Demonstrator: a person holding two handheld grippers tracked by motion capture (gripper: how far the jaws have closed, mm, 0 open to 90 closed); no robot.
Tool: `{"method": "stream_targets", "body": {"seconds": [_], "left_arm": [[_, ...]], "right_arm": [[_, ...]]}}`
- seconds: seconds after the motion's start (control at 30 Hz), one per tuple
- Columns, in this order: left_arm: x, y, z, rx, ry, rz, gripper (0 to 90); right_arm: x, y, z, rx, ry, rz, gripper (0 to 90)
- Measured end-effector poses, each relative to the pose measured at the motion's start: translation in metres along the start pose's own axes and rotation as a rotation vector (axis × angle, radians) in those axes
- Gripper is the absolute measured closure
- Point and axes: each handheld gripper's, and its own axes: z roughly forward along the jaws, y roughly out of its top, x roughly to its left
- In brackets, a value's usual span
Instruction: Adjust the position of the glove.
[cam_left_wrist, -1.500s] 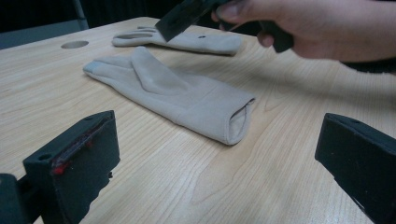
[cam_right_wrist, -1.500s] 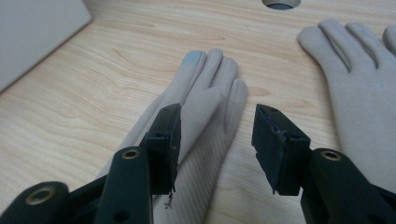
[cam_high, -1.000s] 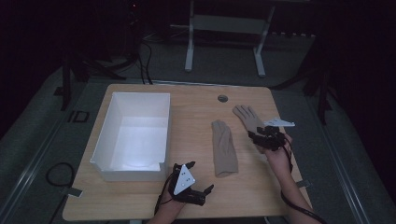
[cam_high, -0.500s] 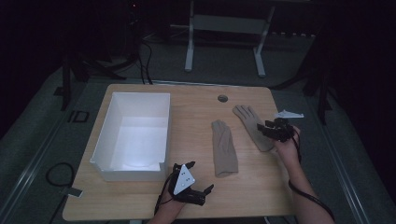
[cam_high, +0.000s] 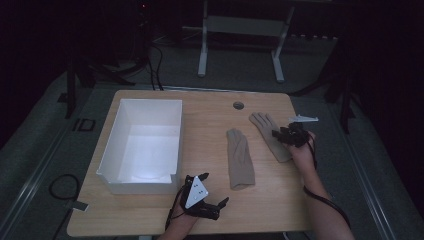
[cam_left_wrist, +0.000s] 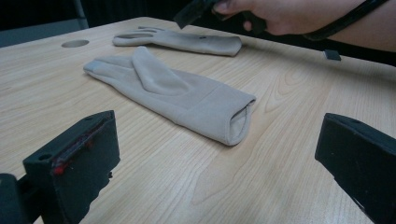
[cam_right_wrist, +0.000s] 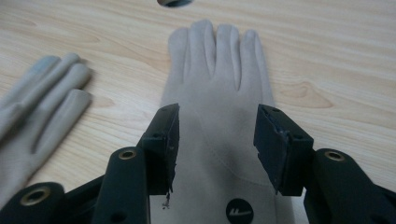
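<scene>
I'm hovering my right hand-held gripper (cam_right_wrist: 216, 149), jaws half apart and grasping nothing, over the wrist end of the far beige knit glove (cam_right_wrist: 219, 93) lying flat on the light wooden desk (cam_high: 210, 110), lining up a pinch. My left hand-held gripper (cam_high: 202, 197) is resting released at the near edge, facing the second beige glove (cam_left_wrist: 173, 95), probably waiting its turn.

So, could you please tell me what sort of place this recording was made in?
Probably a dim lab or recording studio, not a home: a light wooden table with a round cable hole, dark carpet with trailing black cables, and a white metal stand frame behind it.
</scene>
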Motion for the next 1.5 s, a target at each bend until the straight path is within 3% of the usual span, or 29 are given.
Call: {"method": "stream_targets", "body": {"seconds": [0.33,0.4,0.5,0.57,0.63,0.77,1.03,1.27,1.5], "left_arm": [[0.000,0.000,0.000,0.001,0.001,-0.006,0.2],[0.000,0.000,0.000,0.000,0.001,-0.006,0.2],[0.001,0.000,0.000,0.000,0.001,-0.006,0.2],[0.001,0.000,0.000,0.000,0.001,-0.007,0.2],[0.001,0.000,0.000,0.000,0.001,-0.008,0.2],[0.001,0.000,0.000,0.000,0.001,-0.007,0.2],[0.001,0.000,0.000,0.002,0.003,-0.007,0.2],[0.000,0.000,0.000,0.001,0.005,-0.004,0.2],[0.000,0.000,0.000,0.002,0.006,-0.006,0.2]], "right_arm": [[-0.001,-0.007,0.028,0.046,0.009,-0.006,52.0],[-0.001,-0.008,0.029,0.038,0.003,-0.007,57.3],[0.001,-0.007,0.027,0.052,-0.007,-0.011,76.4],[0.003,-0.006,0.027,0.060,-0.018,-0.007,81.4],[0.005,-0.005,0.025,0.066,-0.031,0.028,83.2],[0.011,0.001,0.013,0.042,-0.055,0.060,83.4],[0.022,0.010,-0.030,-0.022,-0.120,0.115,83.6],[0.029,0.001,-0.067,-0.065,-0.181,0.186,83.5],[0.034,-0.013,-0.085,-0.053,-0.216,0.221,83.5]]}}
